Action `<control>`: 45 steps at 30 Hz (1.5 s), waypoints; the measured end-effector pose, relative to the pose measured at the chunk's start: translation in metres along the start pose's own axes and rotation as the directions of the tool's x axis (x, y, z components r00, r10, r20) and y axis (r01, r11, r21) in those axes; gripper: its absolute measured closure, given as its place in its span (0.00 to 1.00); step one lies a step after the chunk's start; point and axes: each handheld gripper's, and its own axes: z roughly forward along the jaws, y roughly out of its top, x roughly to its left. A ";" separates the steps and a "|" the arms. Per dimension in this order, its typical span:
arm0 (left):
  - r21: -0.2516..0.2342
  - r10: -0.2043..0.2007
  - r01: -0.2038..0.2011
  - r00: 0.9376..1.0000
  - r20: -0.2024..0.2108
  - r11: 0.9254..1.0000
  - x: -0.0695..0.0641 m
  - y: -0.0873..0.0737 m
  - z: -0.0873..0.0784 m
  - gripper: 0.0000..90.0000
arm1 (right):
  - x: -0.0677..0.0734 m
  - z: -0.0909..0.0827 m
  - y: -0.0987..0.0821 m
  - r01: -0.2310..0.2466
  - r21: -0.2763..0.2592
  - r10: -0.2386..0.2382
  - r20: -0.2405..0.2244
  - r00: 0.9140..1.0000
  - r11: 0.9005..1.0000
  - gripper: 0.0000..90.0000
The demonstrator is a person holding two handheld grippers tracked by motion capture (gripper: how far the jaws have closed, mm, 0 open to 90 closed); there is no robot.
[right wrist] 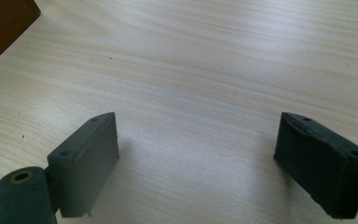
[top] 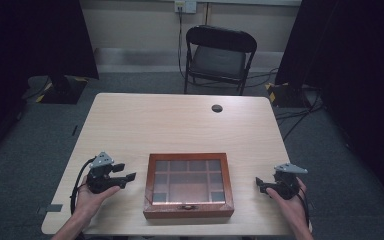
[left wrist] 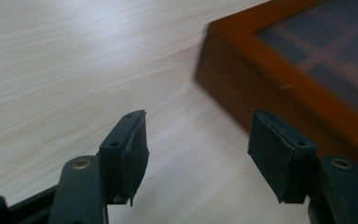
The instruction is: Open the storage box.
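Nothing started yet: I'm holding both grippers, left (top: pixel 125 172) and right (top: pixel 262 184), jaws spread empty, flanking the closed wooden box (top: pixel 188 186) at the table's (top: pixel 180 125) near edge.

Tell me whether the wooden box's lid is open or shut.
Shut. In the high view the wooden box has its glass-paned lid lying flat in the frame, the dividers showing through it, with the clasp at the front edge.

The wooden box (top: pixel 188 185) is showing a reddish-brown frame around a dark glass lid crossed by a brown grid. Under the box, the table (top: pixel 170 125) is showing pale beige wood grain. Left and right of the box, the grippers (top: pixel 125 172) (top: pixel 259 184) are showing black, each topped with grey.
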 end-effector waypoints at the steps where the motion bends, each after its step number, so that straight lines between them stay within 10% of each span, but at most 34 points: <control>1: 0.004 0.012 -0.012 1.000 -0.005 1.000 -0.003 0.002 0.000 0.42 | 0.000 0.000 0.000 0.000 0.000 0.000 0.000 1.000 1.000 0.14; 13: 0.000 0.033 -0.033 0.987 0.156 0.999 -0.035 0.020 0.007 0.54 | 0.000 0.000 0.000 0.000 0.000 0.000 0.000 1.000 1.000 0.14; 18: -0.010 0.105 -0.106 0.971 0.215 0.994 -0.052 0.030 0.014 0.55 | 0.000 0.000 0.000 0.000 0.000 0.000 0.000 1.000 1.000 0.14; 20: 0.002 0.126 -0.129 0.974 0.190 0.992 -0.060 0.035 0.017 0.56 | 0.000 0.000 0.000 0.001 0.000 -0.001 0.000 1.000 1.000 0.14; 23: -0.018 0.129 -0.129 0.954 0.269 0.991 -0.071 0.045 0.025 0.55 | 0.000 0.000 0.000 0.001 0.000 -0.001 0.000 1.000 1.000 0.14; 32: -0.038 0.179 -0.177 0.922 0.343 0.984 -0.106 0.076 0.045 0.49 | 0.000 0.000 0.000 0.001 0.000 -0.001 0.000 1.000 1.000 0.14; 38: -0.027 0.160 -0.164 0.887 0.434 0.986 -0.117 0.075 0.051 0.59 | 0.000 0.000 0.000 0.002 0.000 -0.002 -0.004 1.000 1.000 0.14; 45: 0.008 0.190 -0.219 0.864 0.466 0.976 -0.128 0.065 0.055 0.59 | 0.000 0.000 0.000 0.003 -0.001 -0.003 -0.005 1.000 1.000 0.14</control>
